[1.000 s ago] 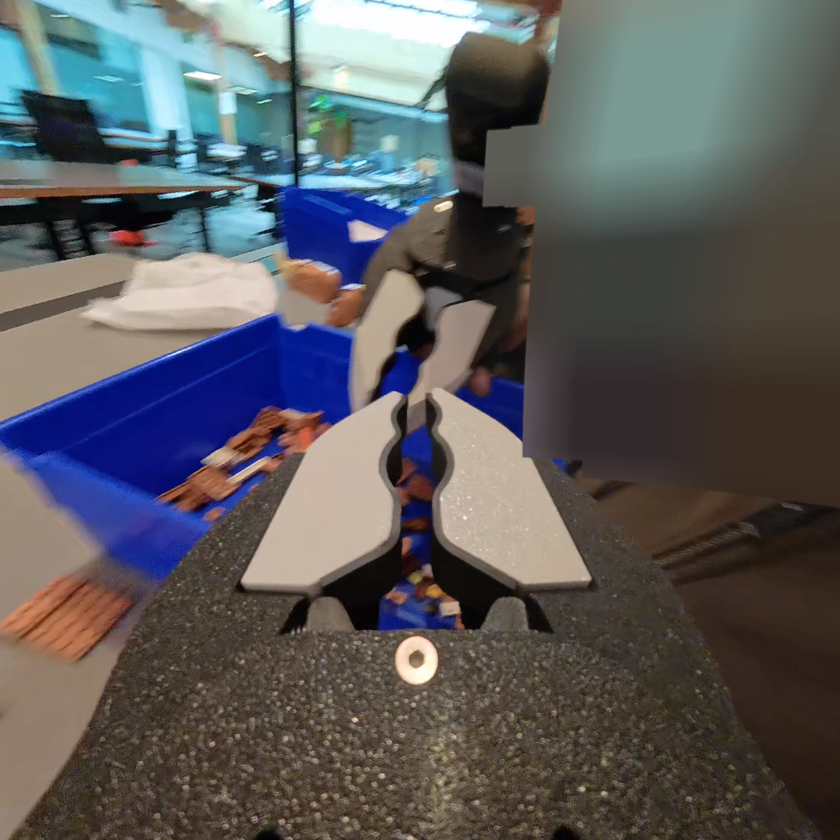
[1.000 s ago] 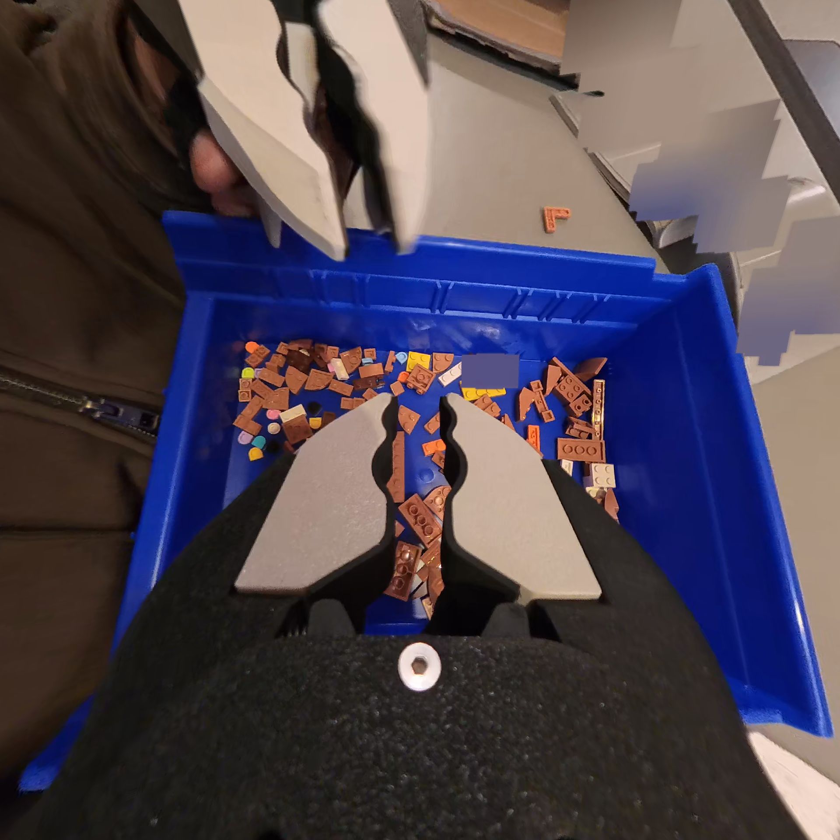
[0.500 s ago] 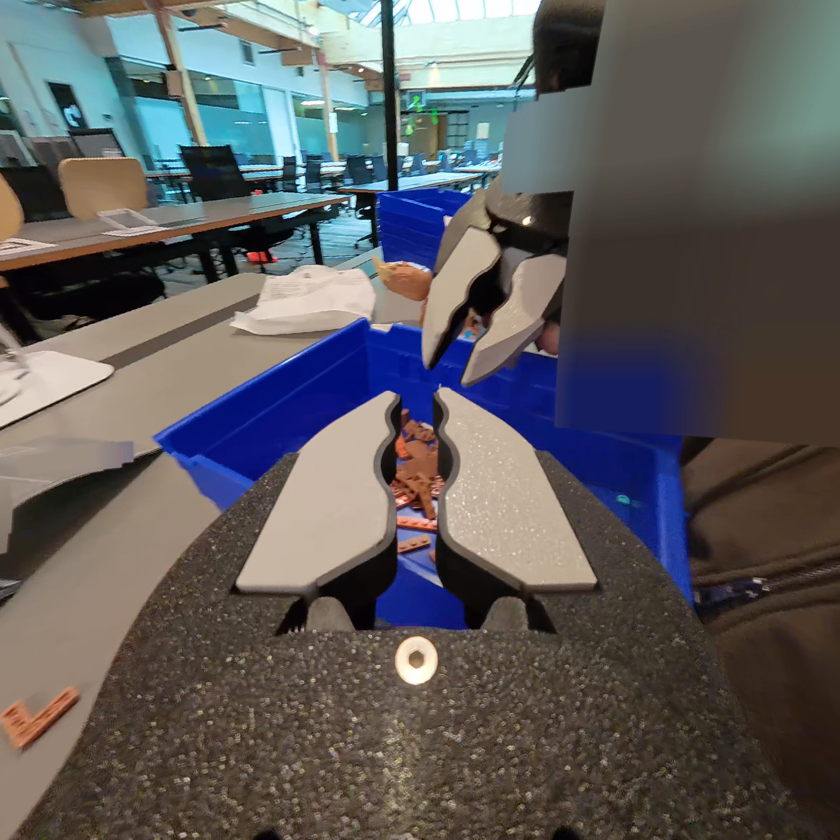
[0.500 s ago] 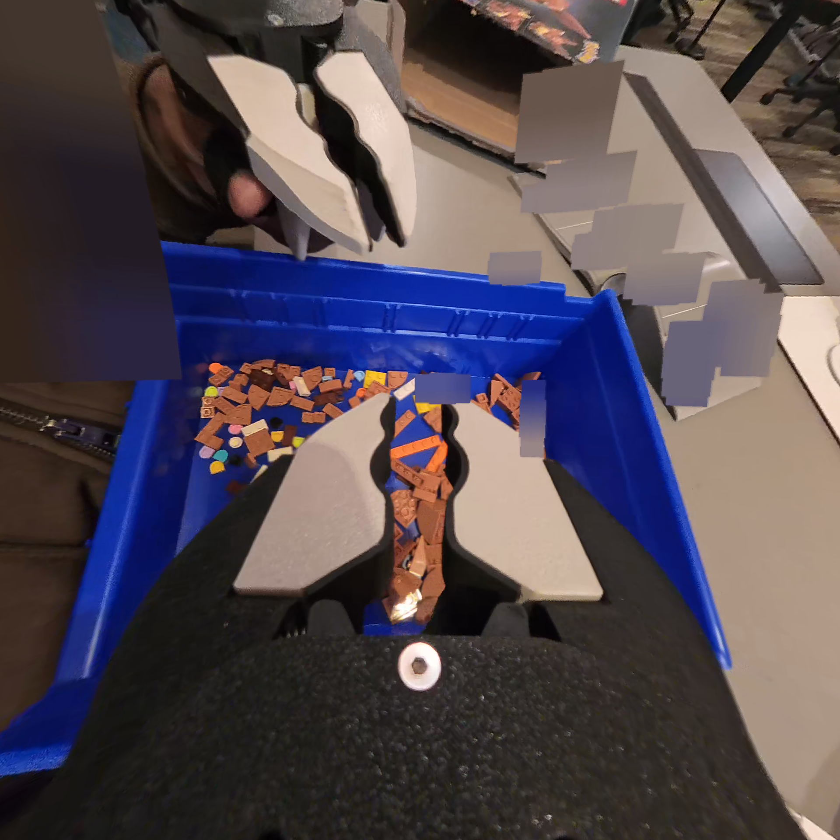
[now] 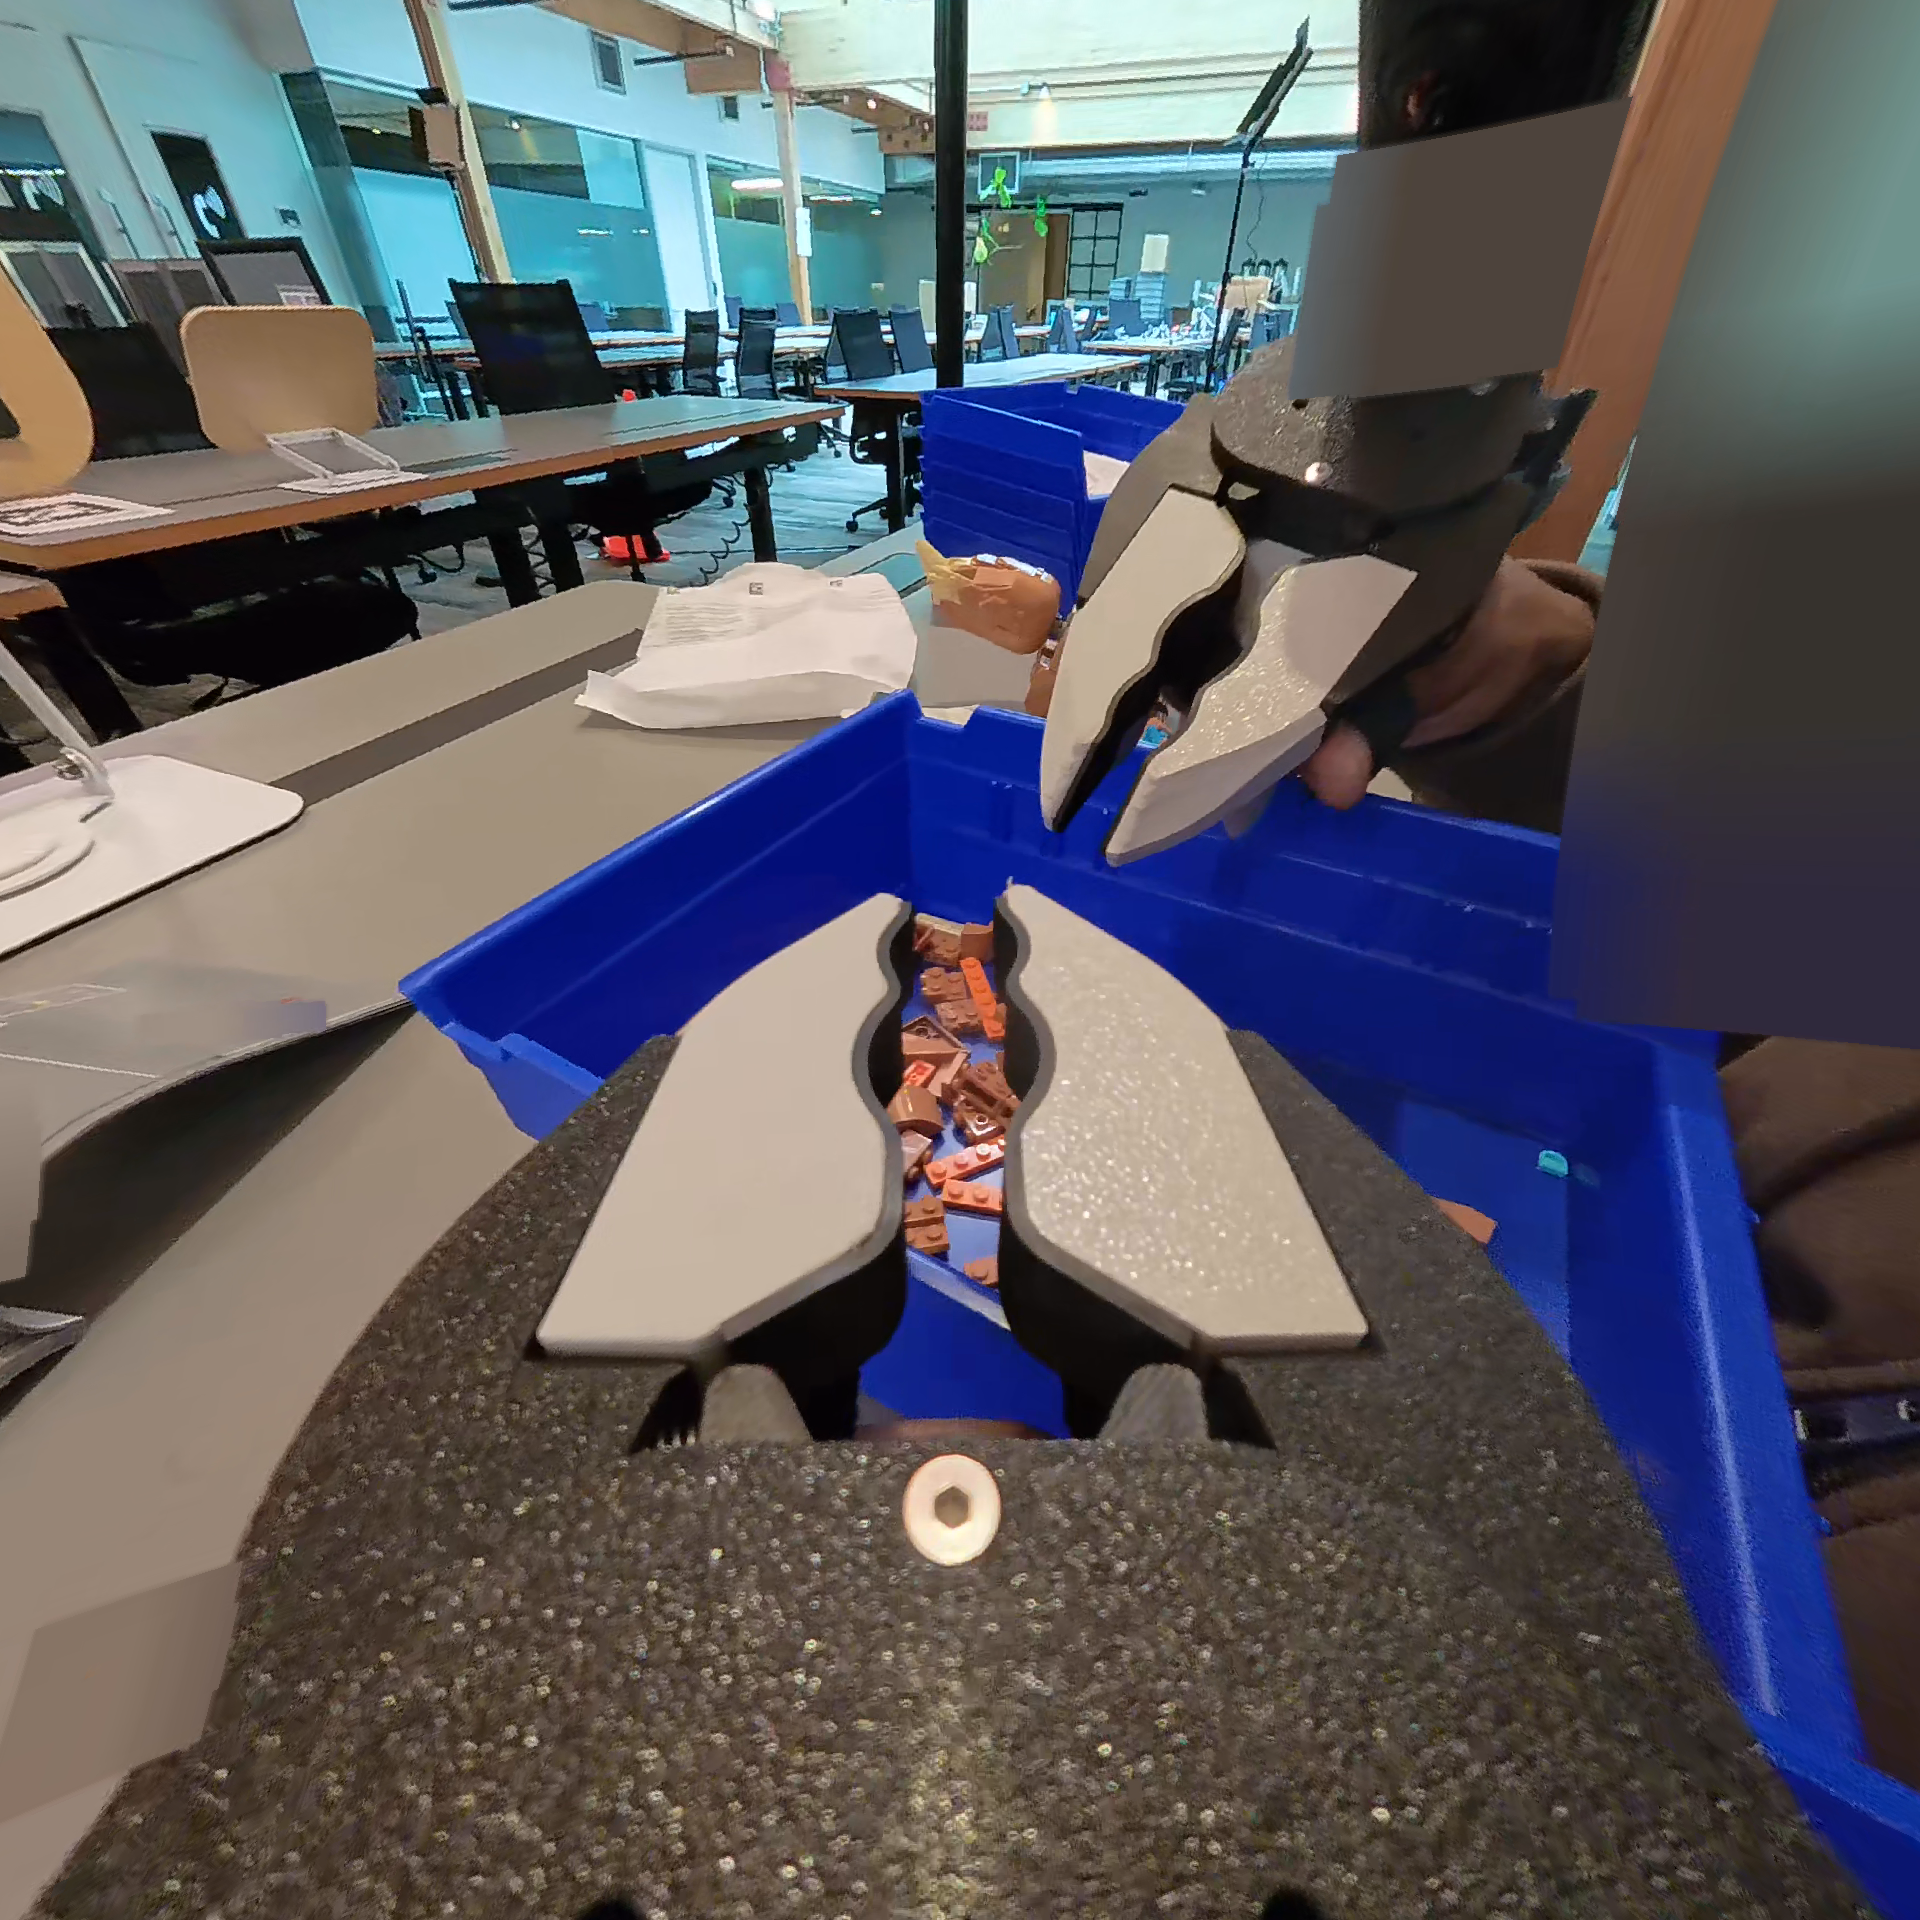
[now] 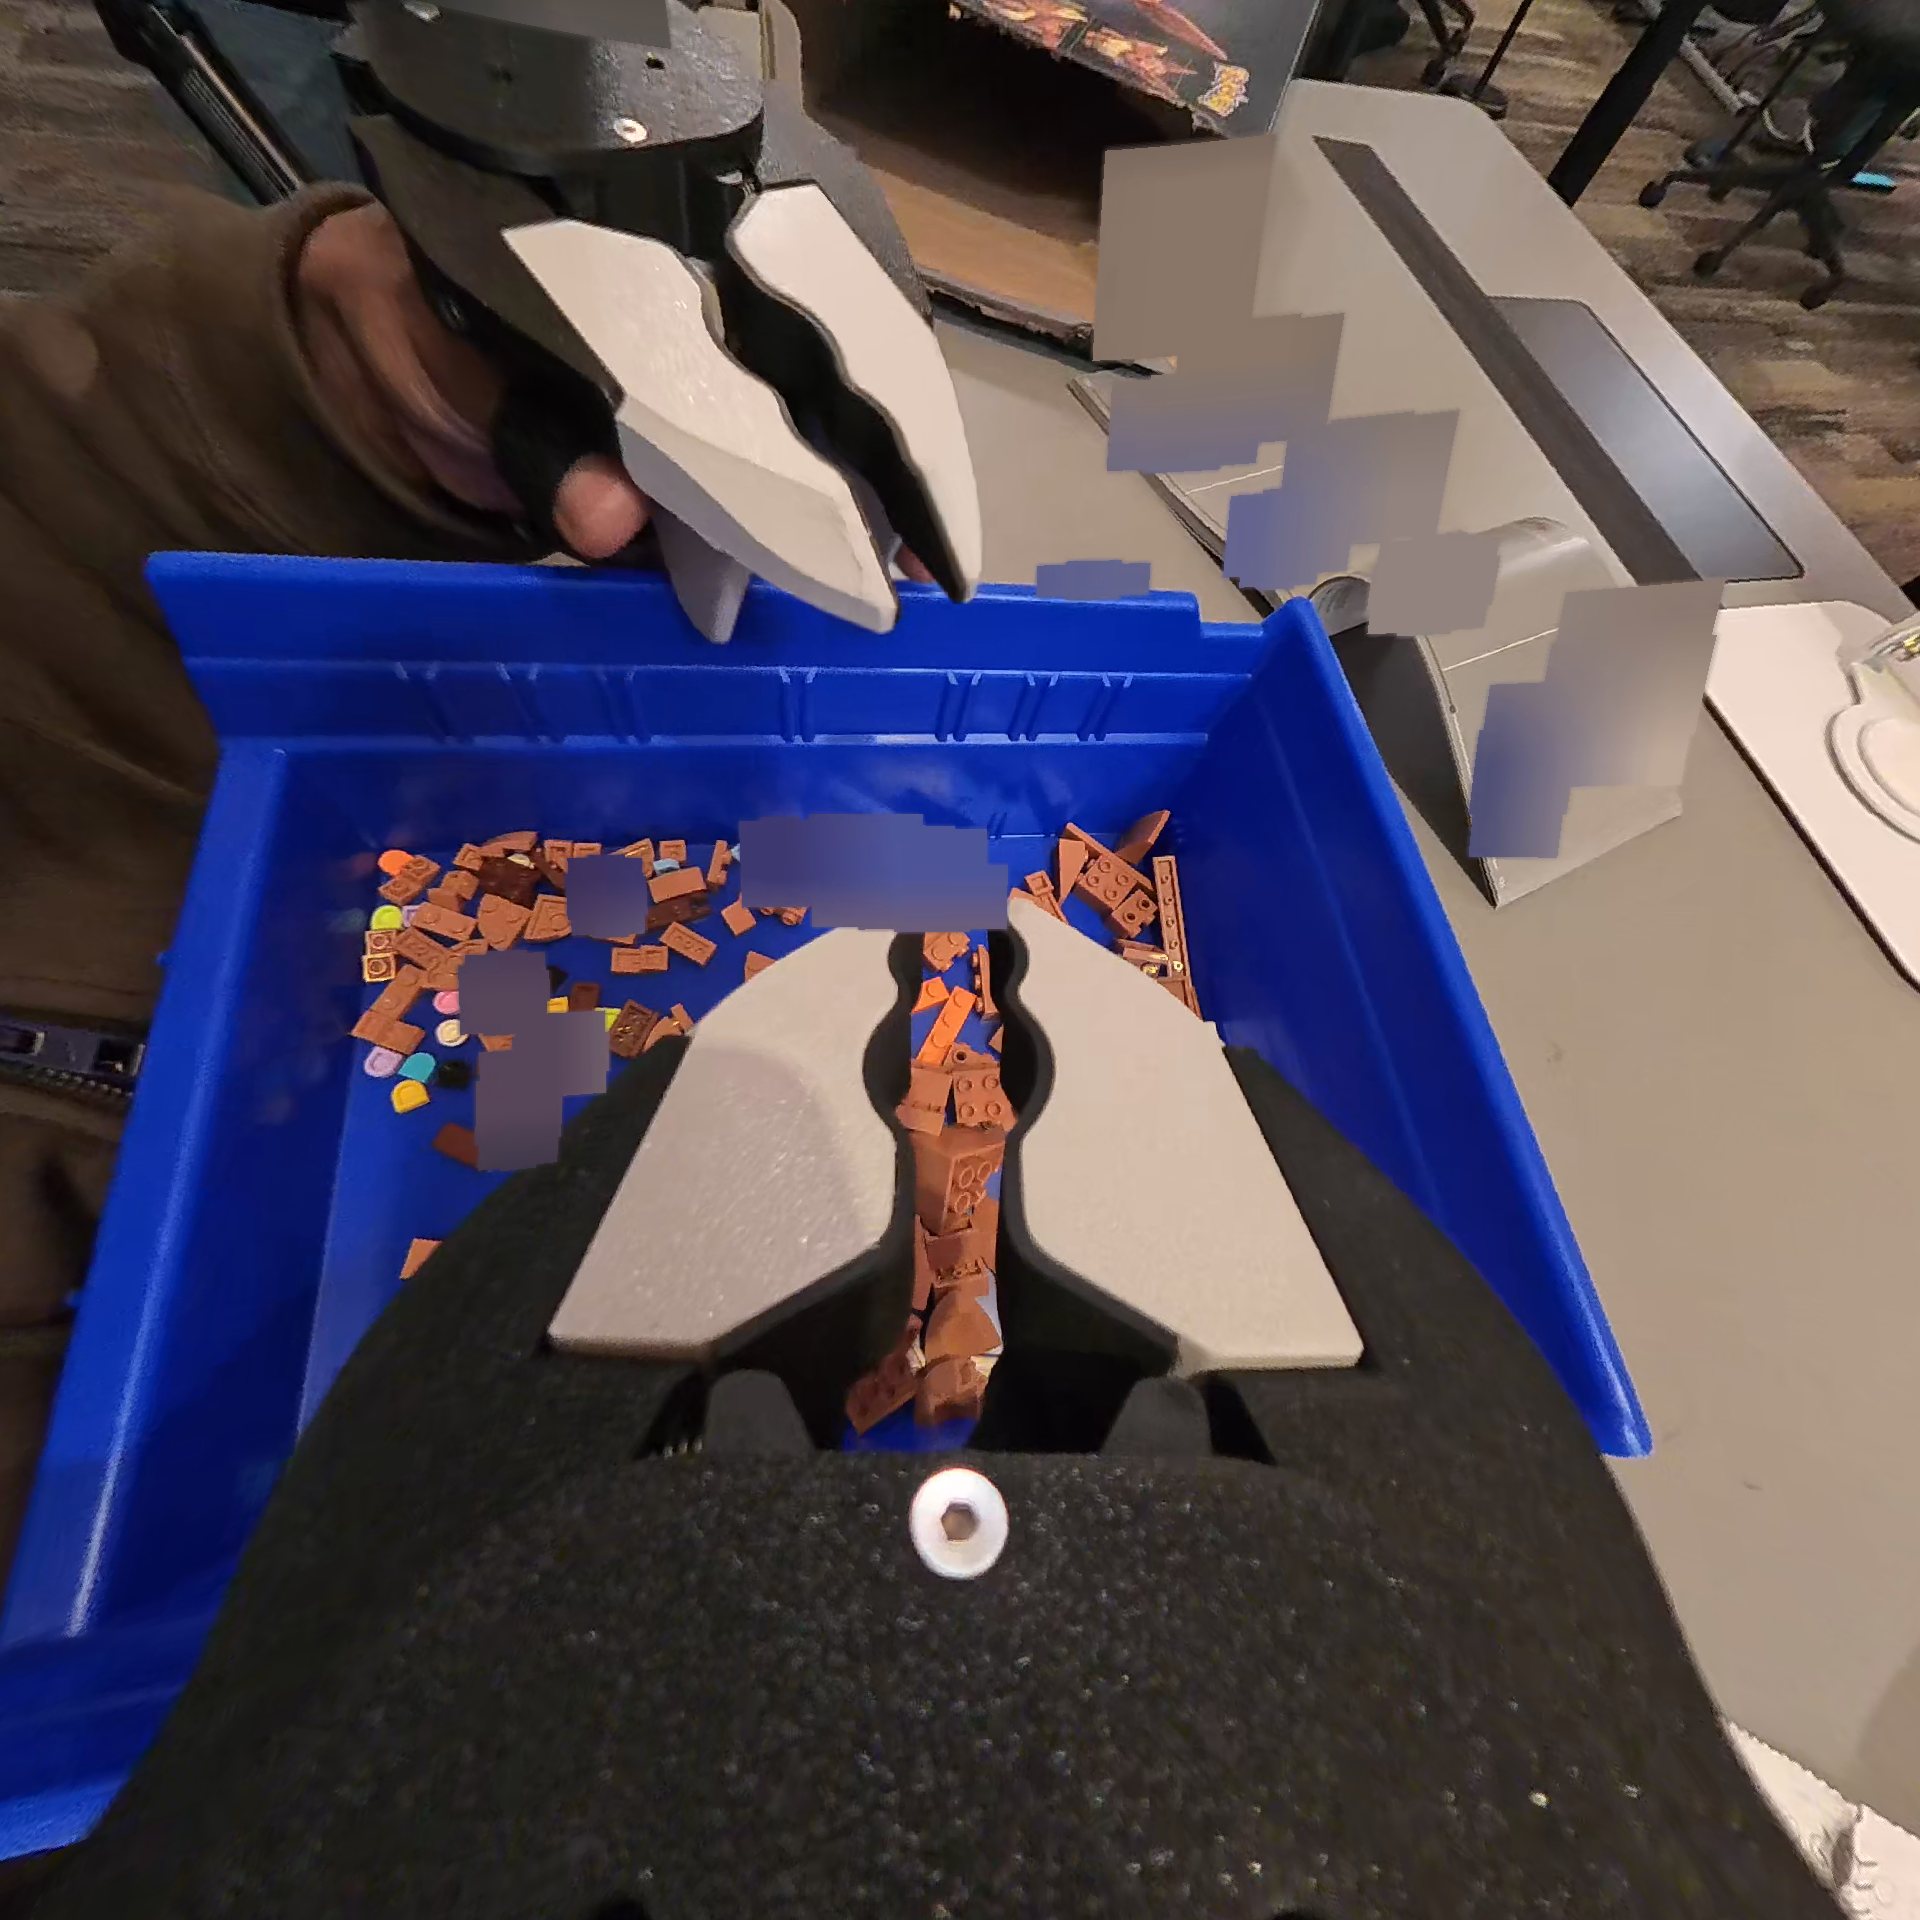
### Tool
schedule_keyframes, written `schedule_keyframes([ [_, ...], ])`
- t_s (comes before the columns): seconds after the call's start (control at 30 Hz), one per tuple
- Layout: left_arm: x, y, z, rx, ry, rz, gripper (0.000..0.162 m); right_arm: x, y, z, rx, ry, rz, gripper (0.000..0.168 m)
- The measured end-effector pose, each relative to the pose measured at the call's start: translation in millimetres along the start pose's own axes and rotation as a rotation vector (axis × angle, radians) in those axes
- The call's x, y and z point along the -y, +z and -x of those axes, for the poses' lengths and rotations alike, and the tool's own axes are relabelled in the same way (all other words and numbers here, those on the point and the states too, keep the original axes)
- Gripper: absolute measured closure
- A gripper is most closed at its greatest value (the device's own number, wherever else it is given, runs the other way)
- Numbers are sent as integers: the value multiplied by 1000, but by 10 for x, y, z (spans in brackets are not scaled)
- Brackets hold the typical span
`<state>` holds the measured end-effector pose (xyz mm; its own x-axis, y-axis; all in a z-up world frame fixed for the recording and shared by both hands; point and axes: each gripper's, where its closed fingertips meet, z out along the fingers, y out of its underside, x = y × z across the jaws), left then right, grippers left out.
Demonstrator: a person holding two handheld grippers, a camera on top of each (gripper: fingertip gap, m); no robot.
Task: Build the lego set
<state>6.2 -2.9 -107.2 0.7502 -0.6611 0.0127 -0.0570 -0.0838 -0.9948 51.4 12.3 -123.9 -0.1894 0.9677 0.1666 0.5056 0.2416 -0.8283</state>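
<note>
A blue bin [image 5: 665, 883] holds several loose lego bricks [image 5: 956, 1091], mostly brown. It also shows in the right wrist view [image 6: 727, 707], with the bricks [image 6: 1117, 883] spread over its floor and a few small coloured pieces at the left. My left gripper [image 5: 951, 904] hovers over one rim, its jaws a narrow gap apart and empty. It also shows across the bin in the right wrist view [image 6: 925, 608]. My right gripper [image 6: 951, 925] hovers above the bricks, slightly open and empty. It also shows over the far rim in the left wrist view [image 5: 1086, 842].
On the grey table beyond the bin lie a white paper bag [image 5: 769, 644] and a brown built lego piece [image 5: 997, 597], with stacked blue bins [image 5: 1008, 457] behind. A booklet [image 5: 156, 1029] lies left. A cardboard box [image 6: 997, 239] and a white stand base [image 6: 1818, 727] stand nearby. Left tips to right tips: about 6 cm.
The left gripper has swung round and steadied, facing across the bin. The right gripper has drawn back, so more of the table shows. Both jaw gaps are unchanged.
</note>
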Motion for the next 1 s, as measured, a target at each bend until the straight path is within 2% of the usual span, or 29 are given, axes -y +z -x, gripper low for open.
schedule_keyframes([
  [0.37,177,145,214,28,97,-17,153,78,-21,-103,-66,-21,-28,157],
  [0.53,123,210,316,36,79,-5,158,57,-72,-258,-129,-3,-48,158],
  [0.7,95,244,328,27,119,32,157,-16,-88,-416,-168,31,-76,158],
  [0.87,142,340,312,-33,232,101,152,-40,-98,-522,-184,57,-116,158],
  [1.0,106,447,212,-177,371,203,143,-76,-107,-582,-179,79,-129,157],
])
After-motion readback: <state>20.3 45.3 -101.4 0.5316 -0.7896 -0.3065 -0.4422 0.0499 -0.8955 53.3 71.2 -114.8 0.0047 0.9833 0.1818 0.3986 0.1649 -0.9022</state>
